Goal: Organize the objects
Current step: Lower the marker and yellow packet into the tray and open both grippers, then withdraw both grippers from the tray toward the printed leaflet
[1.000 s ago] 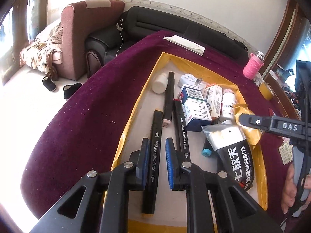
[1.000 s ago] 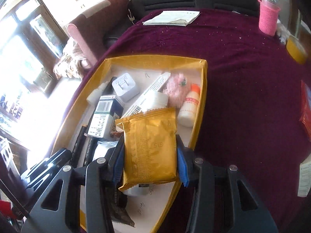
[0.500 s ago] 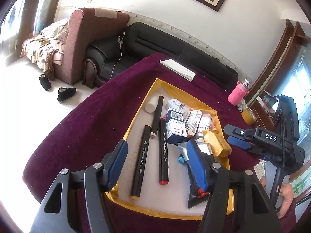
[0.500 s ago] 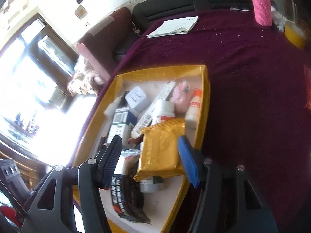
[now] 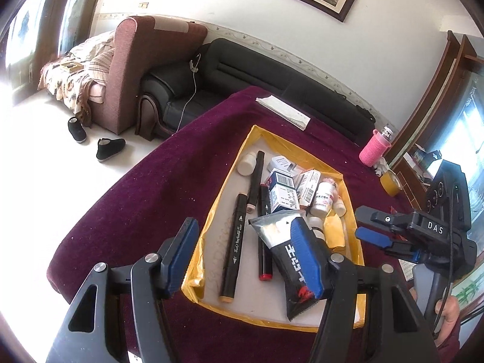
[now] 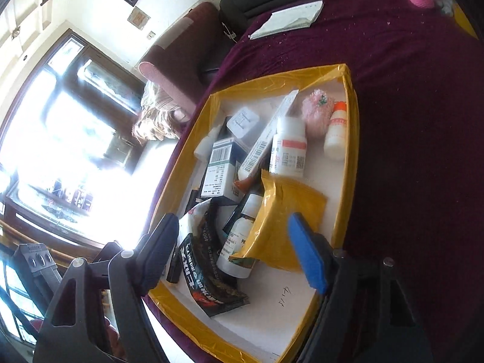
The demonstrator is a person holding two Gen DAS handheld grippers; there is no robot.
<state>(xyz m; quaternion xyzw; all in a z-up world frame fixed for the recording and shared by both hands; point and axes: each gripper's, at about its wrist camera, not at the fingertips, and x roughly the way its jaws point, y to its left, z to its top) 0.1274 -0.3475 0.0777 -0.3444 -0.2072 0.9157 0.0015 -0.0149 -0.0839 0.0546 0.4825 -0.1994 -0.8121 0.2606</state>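
A yellow-rimmed tray [image 5: 211, 211] [image 6: 352, 139] on the maroon table holds markers, boxes, bottles and pouches. My left gripper [image 5: 245, 260] is open and empty, raised above the tray's near end, over a black marker [image 5: 234, 242] and a black-and-silver pouch [image 5: 290, 269]. My right gripper [image 6: 233, 251] is open and empty above the tray, over a yellow packet [image 6: 281, 227] and the black pouch [image 6: 205, 275]. It also shows in the left wrist view [image 5: 375, 227], beside the tray's right rim.
A white paper [image 5: 282, 112] lies at the table's far side. A pink-sleeved bottle [image 5: 375, 148] and a yellow tape roll [image 5: 390, 183] stand at the far right. A black sofa [image 5: 242, 81] and armchair [image 5: 136, 69] lie beyond the table.
My left gripper let go of the black marker, opened and rose away from the tray. My right gripper released the yellow packet, opened and pulled back.
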